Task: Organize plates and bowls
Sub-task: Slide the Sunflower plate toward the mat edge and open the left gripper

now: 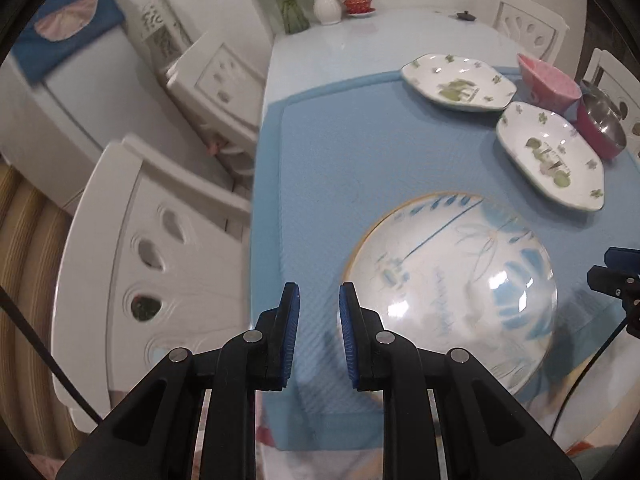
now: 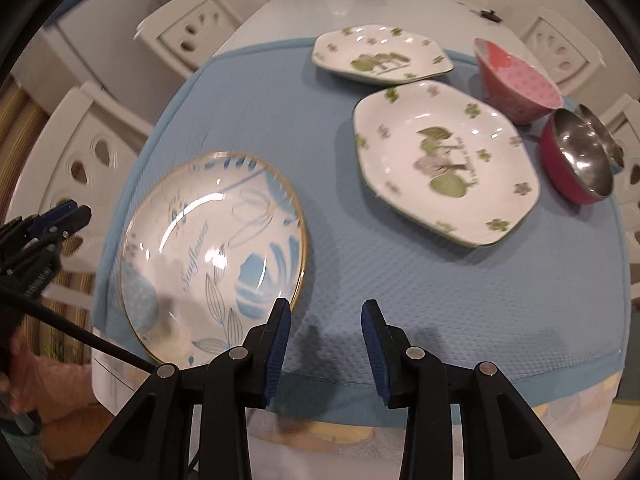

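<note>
The left gripper (image 1: pixel 319 300) is nearest, its jaws nearly closed with nothing between them; the right gripper (image 2: pixel 326 316) stands spread over bare mat, also empty. On the desk (image 1: pixel 360 36), a blue mat (image 2: pixel 340 264) carries the dishes. The round blue-flowered plate (image 2: pixel 216 248) lies at seven o'clock in the right wrist view, two green-patterned plates (image 2: pixel 444 160) (image 2: pixel 380 58) at one and twelve, a pink bowl (image 2: pixel 516 80) and a steel-lined bowl (image 2: pixel 580 160) at two.
</note>
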`<action>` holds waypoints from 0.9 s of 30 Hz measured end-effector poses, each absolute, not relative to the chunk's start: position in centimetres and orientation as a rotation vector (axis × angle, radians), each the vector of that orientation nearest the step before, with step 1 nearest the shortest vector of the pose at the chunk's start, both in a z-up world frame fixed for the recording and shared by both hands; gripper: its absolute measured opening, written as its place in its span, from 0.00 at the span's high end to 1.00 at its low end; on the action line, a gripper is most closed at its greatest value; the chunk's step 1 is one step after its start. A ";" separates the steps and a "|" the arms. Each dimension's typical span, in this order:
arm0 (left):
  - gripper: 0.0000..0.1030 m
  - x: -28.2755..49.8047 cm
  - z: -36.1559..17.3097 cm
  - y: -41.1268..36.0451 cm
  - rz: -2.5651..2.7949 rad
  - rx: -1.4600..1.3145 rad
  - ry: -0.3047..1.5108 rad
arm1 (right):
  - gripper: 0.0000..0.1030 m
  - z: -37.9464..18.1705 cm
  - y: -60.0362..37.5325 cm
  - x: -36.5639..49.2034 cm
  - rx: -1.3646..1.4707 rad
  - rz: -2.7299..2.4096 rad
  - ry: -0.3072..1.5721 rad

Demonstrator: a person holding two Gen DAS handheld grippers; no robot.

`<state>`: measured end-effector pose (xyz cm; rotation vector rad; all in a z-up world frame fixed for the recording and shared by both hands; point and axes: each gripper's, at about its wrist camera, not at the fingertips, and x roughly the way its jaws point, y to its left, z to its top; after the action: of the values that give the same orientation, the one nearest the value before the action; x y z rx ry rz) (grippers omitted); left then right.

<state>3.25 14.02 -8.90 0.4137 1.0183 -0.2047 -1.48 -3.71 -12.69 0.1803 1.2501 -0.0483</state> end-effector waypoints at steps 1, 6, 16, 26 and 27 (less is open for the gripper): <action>0.83 3.3 -8.5 13.5 -0.222 0.392 1.019 | 0.66 -12.1 -3.9 -1.4 0.192 -0.059 1.240; 0.83 3.7 -5.6 10.3 -0.285 0.328 0.972 | 0.66 -8.8 -5.6 -1.1 0.218 -0.110 1.166; 0.77 4.6 -3.3 5.5 -0.371 0.340 0.924 | 0.66 -6.4 -8.4 -1.6 0.263 -0.170 1.132; 0.70 5.6 -2.5 0.8 -0.398 0.330 0.950 | 0.64 -5.8 -13.7 -0.8 0.299 -0.189 1.139; 0.70 5.9 -2.4 0.4 -0.401 0.324 0.958 | 0.64 -5.7 -14.2 -0.6 0.298 -0.185 1.141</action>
<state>5.88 0.43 -2.41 0.3244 0.9577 -0.4011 -0.61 -14.24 -5.67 0.2977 1.1413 -0.1848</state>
